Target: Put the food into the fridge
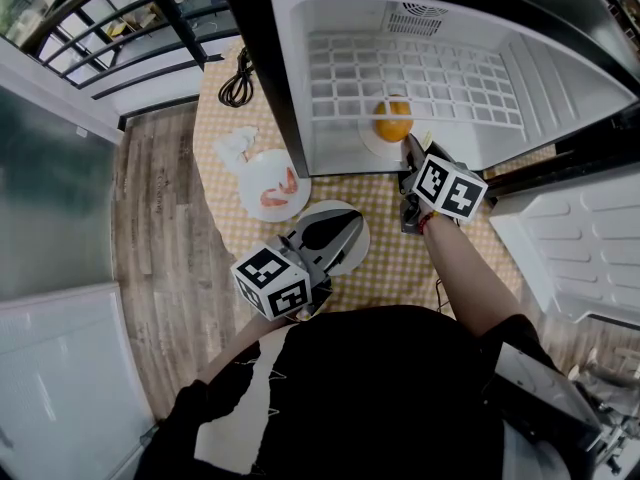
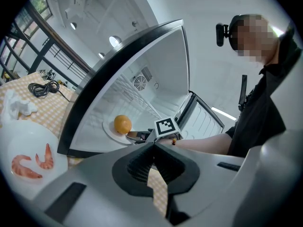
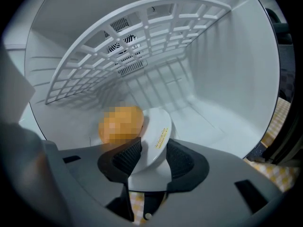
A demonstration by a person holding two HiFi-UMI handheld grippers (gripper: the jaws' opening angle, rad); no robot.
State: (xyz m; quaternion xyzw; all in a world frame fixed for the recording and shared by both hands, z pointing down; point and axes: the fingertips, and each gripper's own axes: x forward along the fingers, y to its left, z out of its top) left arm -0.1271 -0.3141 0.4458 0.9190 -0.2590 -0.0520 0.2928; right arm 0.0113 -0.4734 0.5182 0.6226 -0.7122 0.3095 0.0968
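An orange (image 1: 393, 121) sits on a white plate (image 1: 368, 140) at the front of the open fridge's (image 1: 500, 78) floor, under a wire shelf (image 1: 420, 78). My right gripper (image 1: 412, 148) reaches into the fridge mouth; in the right gripper view the plate's rim (image 3: 154, 141) lies between its pads with a little slack, beside the orange (image 3: 120, 124), so the right gripper (image 3: 149, 155) is open. My left gripper (image 1: 345, 230) hovers shut and empty over a bare white plate (image 1: 360, 246) on the checked tablecloth. The left gripper view shows the left gripper (image 2: 152, 148) aimed at the fridge and the orange (image 2: 122, 124).
A plate (image 1: 262, 173) with shrimps (image 1: 280, 190) lies on the table left of the fridge, with a crumpled tissue (image 1: 235, 146) and a coiled black cable (image 1: 237, 83) behind it. The fridge door (image 1: 580, 238) hangs open at the right. Wooden floor and a railing are at the left.
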